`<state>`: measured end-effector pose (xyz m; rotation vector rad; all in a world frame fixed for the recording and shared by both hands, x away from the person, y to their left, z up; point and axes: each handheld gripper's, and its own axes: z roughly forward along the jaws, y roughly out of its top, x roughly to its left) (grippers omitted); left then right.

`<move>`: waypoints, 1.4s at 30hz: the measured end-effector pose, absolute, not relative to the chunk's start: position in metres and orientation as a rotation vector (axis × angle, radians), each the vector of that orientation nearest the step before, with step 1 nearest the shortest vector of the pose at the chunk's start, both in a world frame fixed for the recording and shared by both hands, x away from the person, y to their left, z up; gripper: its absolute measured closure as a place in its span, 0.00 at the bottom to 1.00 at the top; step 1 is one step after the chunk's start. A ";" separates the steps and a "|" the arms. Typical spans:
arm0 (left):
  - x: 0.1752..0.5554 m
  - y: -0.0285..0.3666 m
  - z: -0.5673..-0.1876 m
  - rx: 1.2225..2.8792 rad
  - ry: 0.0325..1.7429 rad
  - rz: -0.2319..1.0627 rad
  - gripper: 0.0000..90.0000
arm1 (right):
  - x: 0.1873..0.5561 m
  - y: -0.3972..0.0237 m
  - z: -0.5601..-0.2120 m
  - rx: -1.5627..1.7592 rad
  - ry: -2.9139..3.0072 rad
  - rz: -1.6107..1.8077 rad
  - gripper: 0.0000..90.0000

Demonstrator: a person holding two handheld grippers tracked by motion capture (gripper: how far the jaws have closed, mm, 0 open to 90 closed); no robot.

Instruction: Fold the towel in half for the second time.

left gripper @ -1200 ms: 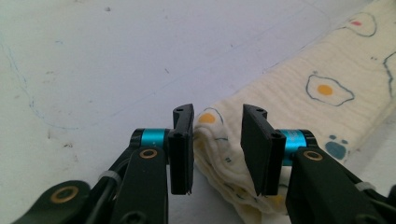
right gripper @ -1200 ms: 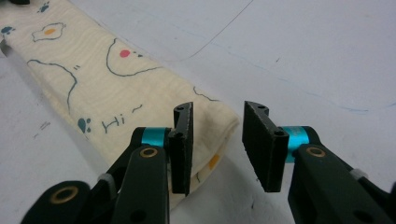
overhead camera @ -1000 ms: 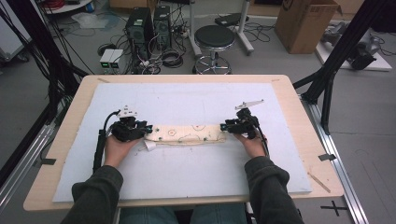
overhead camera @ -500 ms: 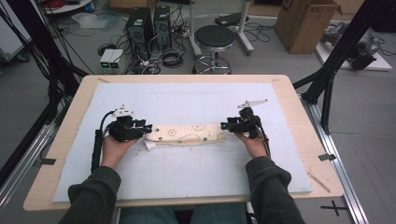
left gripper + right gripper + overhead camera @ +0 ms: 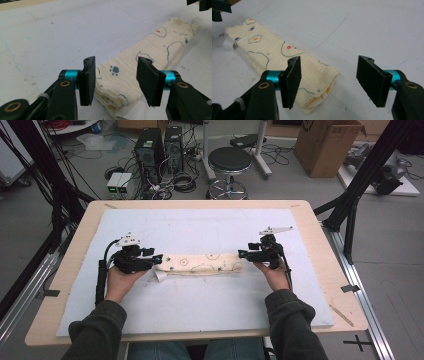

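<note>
A long folded cream cloth (image 5: 200,264) with paw and egg prints lies flat on the white mat. My left gripper (image 5: 157,259) is at its left end and my right gripper (image 5: 241,253) at its right end. In the left gripper view the left gripper (image 5: 116,60) stands open, its jaws just widened. The cloth's end (image 5: 160,42) lies between them, and the right pad is clear of it. In the right gripper view the right gripper (image 5: 329,60) is open too, jaws just widened. The cloth's end (image 5: 269,52) lies low by the left jaw, unpressed.
The white mat (image 5: 200,310) covers most of the wooden table (image 5: 320,220). A white label (image 5: 160,276) pokes out under the cloth's left end. Beyond the table's far edge stand a stool (image 5: 229,160), computer cases (image 5: 160,145) and a cardboard box (image 5: 327,142).
The jaws of both grippers stand wider apart at the cloth's ends than before. Hands and cloth have kept their places.
</note>
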<state>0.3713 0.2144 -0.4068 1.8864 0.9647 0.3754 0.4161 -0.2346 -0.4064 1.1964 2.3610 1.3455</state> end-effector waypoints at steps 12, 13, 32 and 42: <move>0.361 0.221 -0.400 1.871 0.954 0.374 0.48 | 0.410 -0.236 -0.401 1.182 2.340 1.352 0.26; 0.361 0.222 -0.400 1.876 0.946 0.378 0.47 | 0.409 -0.236 -0.400 1.181 2.333 1.351 0.25; 0.350 0.230 -0.395 1.876 0.934 0.386 0.41 | 0.400 -0.239 -0.395 1.178 2.318 1.348 0.15; 0.345 0.230 -0.393 1.883 0.921 0.389 0.39 | 0.396 -0.239 -0.393 1.165 2.314 1.345 0.14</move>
